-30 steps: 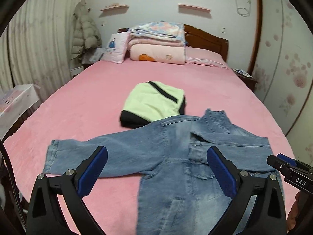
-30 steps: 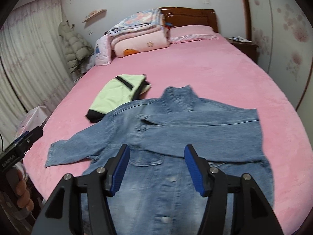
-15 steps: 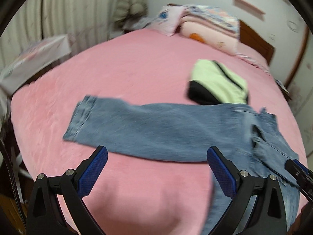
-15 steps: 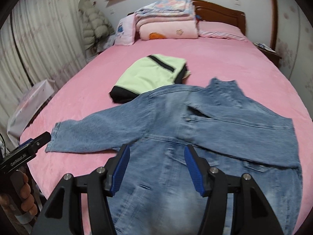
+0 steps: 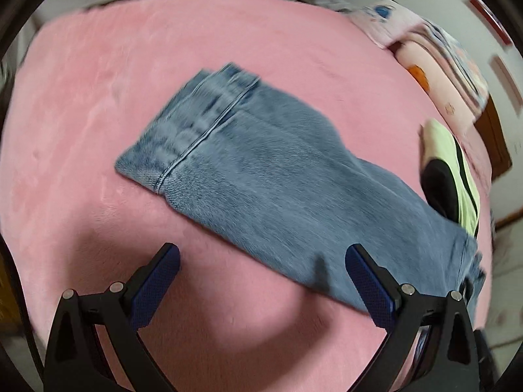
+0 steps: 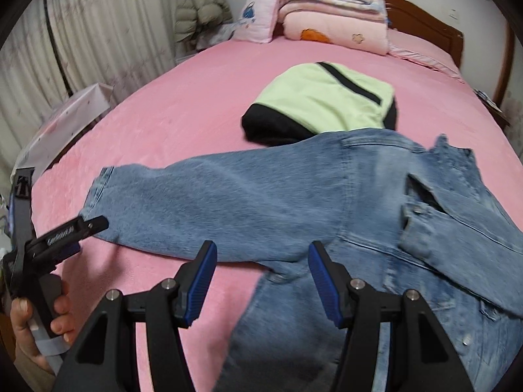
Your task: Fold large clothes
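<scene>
Across the near edge of the pink plush bed (image 6: 183, 104) lies the blue denim jacket (image 6: 327, 196), one sleeve stretched toward the side edge. Both the left gripper (image 5: 261, 268) and right gripper (image 6: 261, 261) hover spread, gripping nothing.

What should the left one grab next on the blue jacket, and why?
Probably lower the left hand-held gripper onto the stretched-out sleeve and close on its edge. Its jaws are open, holding nothing, just above the sleeve, which lies flat on the pink bed, not yet folded onto the jacket.
</scene>
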Demonstrator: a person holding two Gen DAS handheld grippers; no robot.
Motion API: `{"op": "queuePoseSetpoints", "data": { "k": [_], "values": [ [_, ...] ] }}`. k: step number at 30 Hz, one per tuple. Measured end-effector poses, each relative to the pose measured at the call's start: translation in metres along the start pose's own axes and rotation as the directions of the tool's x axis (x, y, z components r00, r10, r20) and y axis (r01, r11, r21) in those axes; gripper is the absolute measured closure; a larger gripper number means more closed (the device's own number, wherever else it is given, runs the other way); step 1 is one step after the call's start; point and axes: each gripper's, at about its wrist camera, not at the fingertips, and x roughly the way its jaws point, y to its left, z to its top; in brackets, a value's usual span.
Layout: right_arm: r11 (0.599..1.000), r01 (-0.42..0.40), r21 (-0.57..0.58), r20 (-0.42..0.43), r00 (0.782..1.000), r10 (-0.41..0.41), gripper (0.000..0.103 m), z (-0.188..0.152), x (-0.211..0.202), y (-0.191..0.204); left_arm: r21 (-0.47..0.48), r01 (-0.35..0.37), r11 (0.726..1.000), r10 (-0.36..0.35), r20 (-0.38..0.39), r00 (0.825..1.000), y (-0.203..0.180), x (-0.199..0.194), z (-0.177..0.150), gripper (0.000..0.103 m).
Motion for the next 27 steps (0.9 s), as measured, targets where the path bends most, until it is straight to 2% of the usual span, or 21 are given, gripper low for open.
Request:
{"op": "queuePoseSetpoints", "data": {
  "k": [5,16,17,18,19,21,22,24,27],
  "values": [
    [1.000,-0.014,-0.001,-0.016,1.000,0.014,0.045,0.002,0.015,0.005,-0.027,0.003,1.000,-0.002,0.051,0.999,0.003,0.017,0.007,0.002],
    [0.999,-0.022,0.029,-0.037,0.999,0.023,0.045,0.001,0.032,-0.003,-0.030,-0.014,0.999,0.017,0.107,0.994,-0.009,0.033,0.015,0.003],
    [0.999,-0.023,0.030,-0.038,0.999,0.024,0.045,0.001,0.033,-0.003,-0.030,-0.015,0.999,0.019,0.114,0.993,-0.010,0.033,0.015,0.009],
    [0.999,-0.025,0.030,-0.038,0.999,0.027,0.045,0.002,0.035,-0.004,-0.030,-0.023,0.999,0.026,0.127,0.992,-0.012,0.033,0.016,0.022],
    [0.999,-0.027,0.030,-0.039,0.999,0.028,0.045,0.002,0.036,-0.003,-0.029,-0.034,0.999,0.038,0.138,0.990,-0.014,0.033,0.017,0.030],
    [0.999,-0.030,0.033,-0.038,0.999,0.031,0.045,0.003,0.038,-0.002,-0.021,-0.066,0.998,0.068,0.151,0.986,-0.016,0.034,0.021,0.075],
    [0.999,-0.034,0.035,-0.038,0.999,0.035,0.045,0.003,0.038,-0.002,-0.014,-0.064,0.998,0.066,0.148,0.987,-0.016,0.034,0.024,0.084],
    [0.999,-0.040,0.037,-0.035,0.999,0.041,0.045,0.003,0.039,-0.001,-0.022,-0.028,0.999,0.031,0.136,0.990,-0.012,0.029,0.028,0.093],
    [0.998,-0.044,0.038,-0.026,0.999,0.045,0.045,0.003,0.035,-0.002,0.002,-0.040,0.999,0.039,0.163,0.986,-0.024,0.016,0.029,0.095]
  ]
}}
